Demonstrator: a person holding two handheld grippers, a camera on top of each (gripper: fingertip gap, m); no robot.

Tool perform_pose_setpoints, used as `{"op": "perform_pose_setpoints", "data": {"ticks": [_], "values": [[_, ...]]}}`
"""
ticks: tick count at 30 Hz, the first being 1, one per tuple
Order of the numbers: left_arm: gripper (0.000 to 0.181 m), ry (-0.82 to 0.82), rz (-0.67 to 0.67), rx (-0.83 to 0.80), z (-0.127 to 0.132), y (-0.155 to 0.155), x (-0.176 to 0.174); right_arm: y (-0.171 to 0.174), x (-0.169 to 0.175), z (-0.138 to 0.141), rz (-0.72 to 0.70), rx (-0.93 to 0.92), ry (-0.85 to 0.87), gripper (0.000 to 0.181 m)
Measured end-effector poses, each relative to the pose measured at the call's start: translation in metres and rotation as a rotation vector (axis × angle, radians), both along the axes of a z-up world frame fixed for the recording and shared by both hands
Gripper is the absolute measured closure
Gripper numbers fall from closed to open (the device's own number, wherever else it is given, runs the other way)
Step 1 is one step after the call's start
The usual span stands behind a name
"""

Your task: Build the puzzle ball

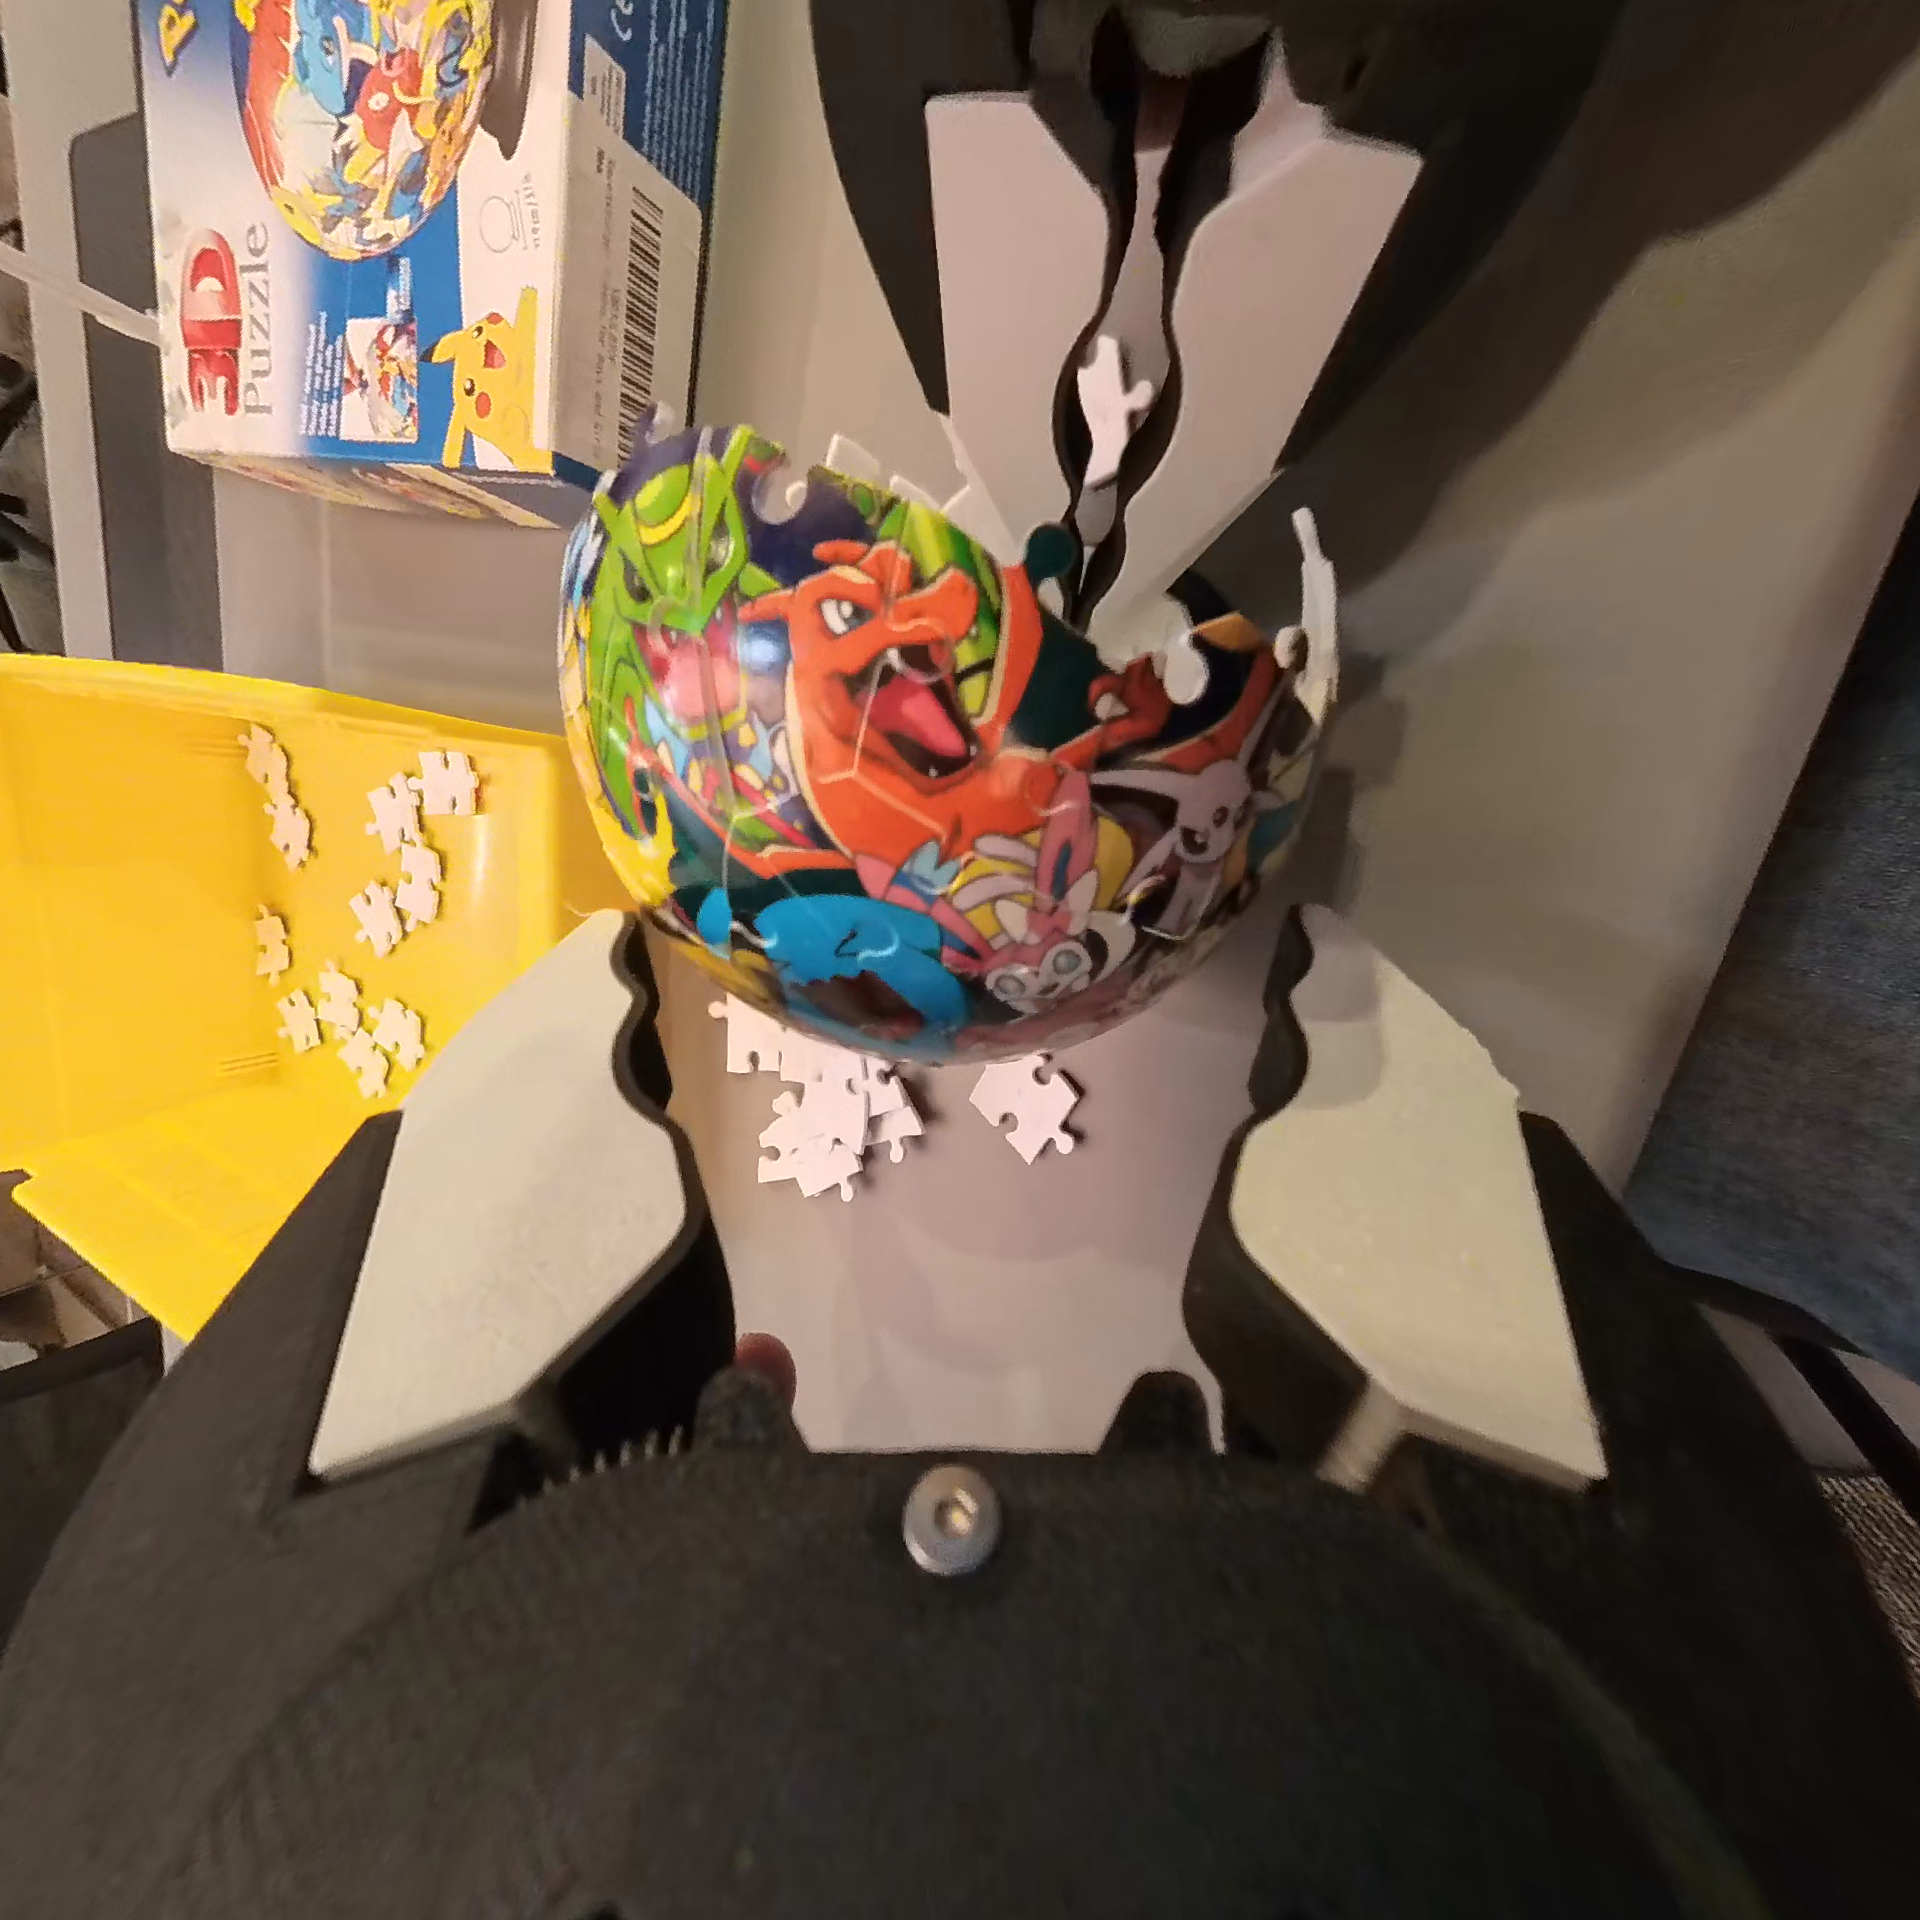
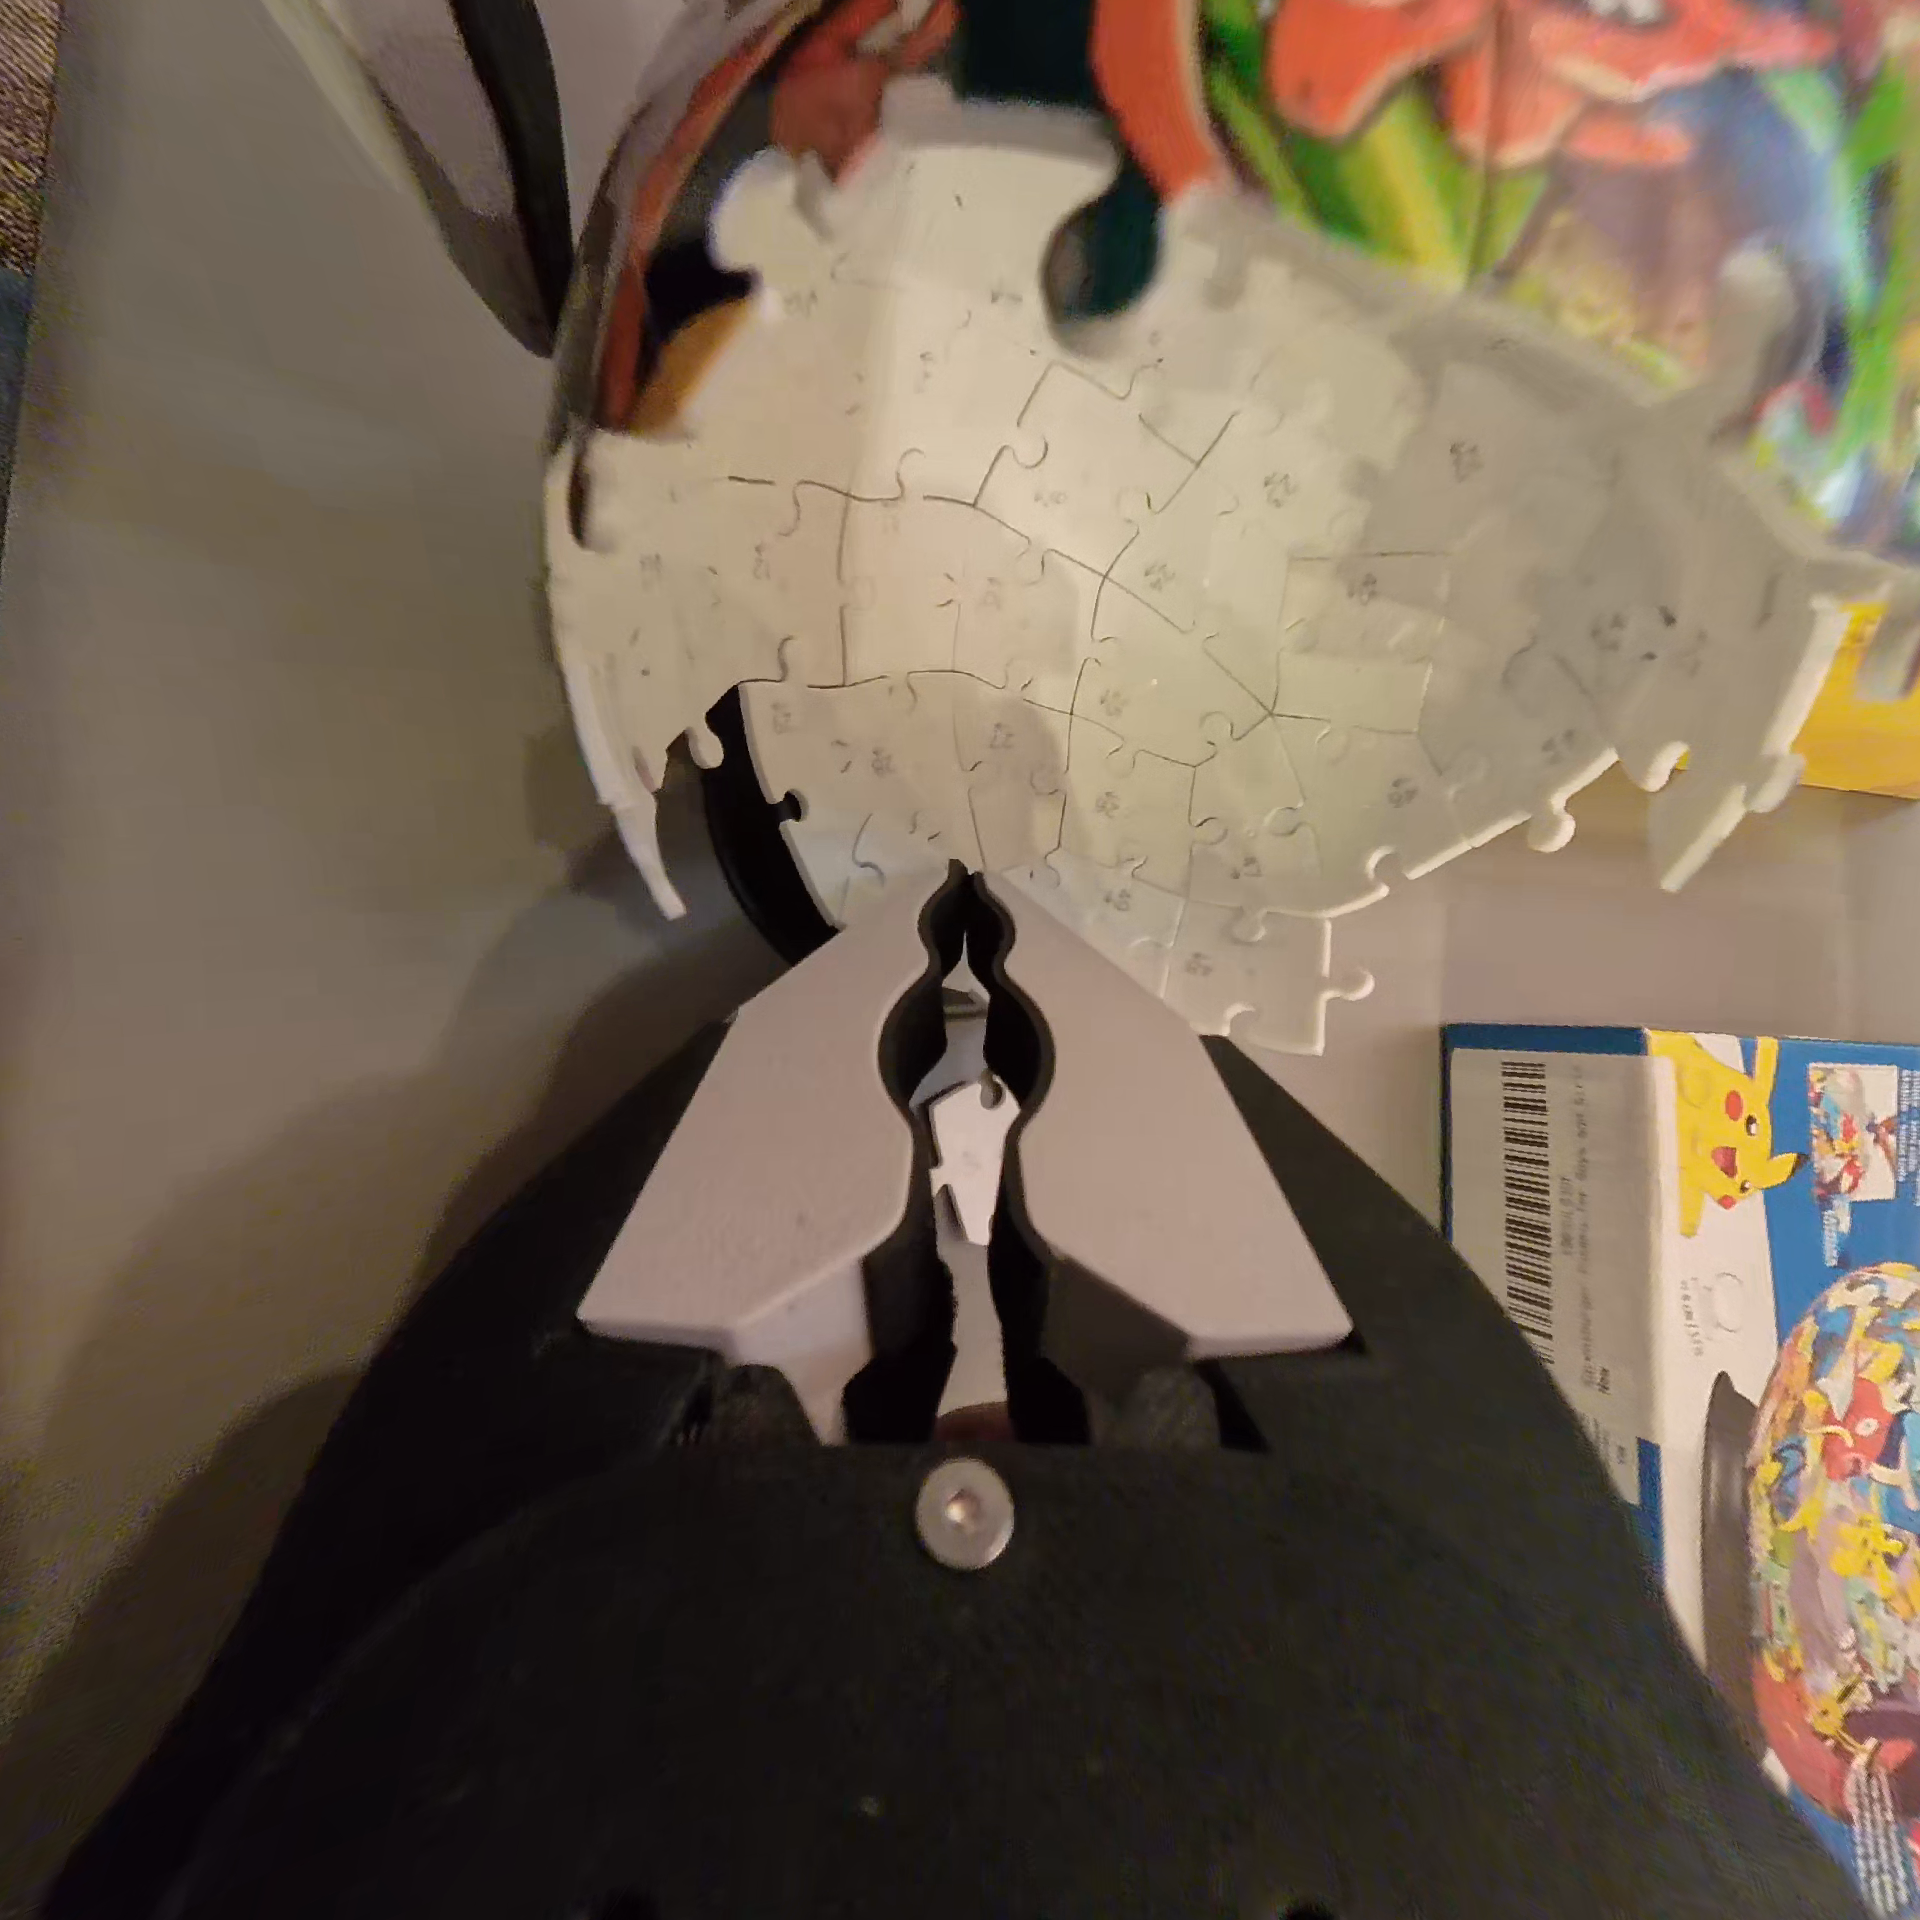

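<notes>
The left gripper point(image 1: 951, 935) has its fingers spread wide and clamped on the two sides of the half-built puzzle ball point(image 1: 935, 748), which hangs in the air above the pale table point(image 1: 1039, 1299). The ball's printed outside — bright orange, green, blue and pink cartoon creatures — faces the left wrist view, and its upper rim is a ragged line of tabs and notches where the shell stops. In the right wrist view the same shell shows its plain white inner face, a hollow bowl of interlocked pieces with faint marks on their backs.

The right gripper point(image 2: 964, 894) has its fingers pressed together on a single white puzzle piece point(image 2: 961, 1158), gripped edge-on between the dark pads. Its tips sit right at the ball's open rim (in the left wrist view they come down from above, the piece visible between them); whether they touch the shell I cannot tell.

Under the ball, a small heap of loose white pieces point(image 1: 831, 1112) lies on the table, backs up. To the left, more pieces point(image 1: 353, 894) are scattered in a yellow tray point(image 1: 125, 1091). The puzzle's box point(image 1: 416, 229) lies beyond the tray.
</notes>
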State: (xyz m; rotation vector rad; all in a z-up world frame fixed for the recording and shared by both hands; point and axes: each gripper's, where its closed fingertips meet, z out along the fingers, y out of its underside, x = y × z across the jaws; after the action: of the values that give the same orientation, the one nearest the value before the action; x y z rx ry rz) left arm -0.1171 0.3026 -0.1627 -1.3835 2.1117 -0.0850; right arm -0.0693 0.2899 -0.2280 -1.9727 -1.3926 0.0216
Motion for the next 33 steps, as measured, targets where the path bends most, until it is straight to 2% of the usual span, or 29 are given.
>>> {"op": "perform_pose_setpoints", "data": {"ticks": [3, 9, 14, 19, 23, 33], "values": [[0.070, -0.016, 0.025, -0.001, 0.003, 0.005, -0.005, 0.001, -0.001, 0.000, 0.004, -0.002, 0.002, 0.181], [0.077, -0.108, 0.161, -0.055, 0.013, 0.026, -0.032, 0.002, 0.001, 0.001, -0.001, 0.014, 0.016, 0.181], [0.092, -0.126, 0.224, -0.122, -0.001, 0.030, -0.049, 0.003, 0.004, 0.003, -0.003, -0.003, 0.034, 0.181], [0.119, -0.068, 0.252, -0.219, -0.034, 0.025, -0.056, 0.003, 0.004, 0.005, -0.001, -0.002, 0.055, 0.181], [0.124, -0.020, 0.291, -0.214, -0.051, 0.033, -0.063, 0.002, 0.003, 0.013, -0.009, -0.005, 0.092, 0.181], [0.128, -0.080, 0.347, -0.193, -0.049, 0.080, -0.065, -0.007, 0.007, 0.028, -0.006, -0.024, 0.185, 0.181]]}}
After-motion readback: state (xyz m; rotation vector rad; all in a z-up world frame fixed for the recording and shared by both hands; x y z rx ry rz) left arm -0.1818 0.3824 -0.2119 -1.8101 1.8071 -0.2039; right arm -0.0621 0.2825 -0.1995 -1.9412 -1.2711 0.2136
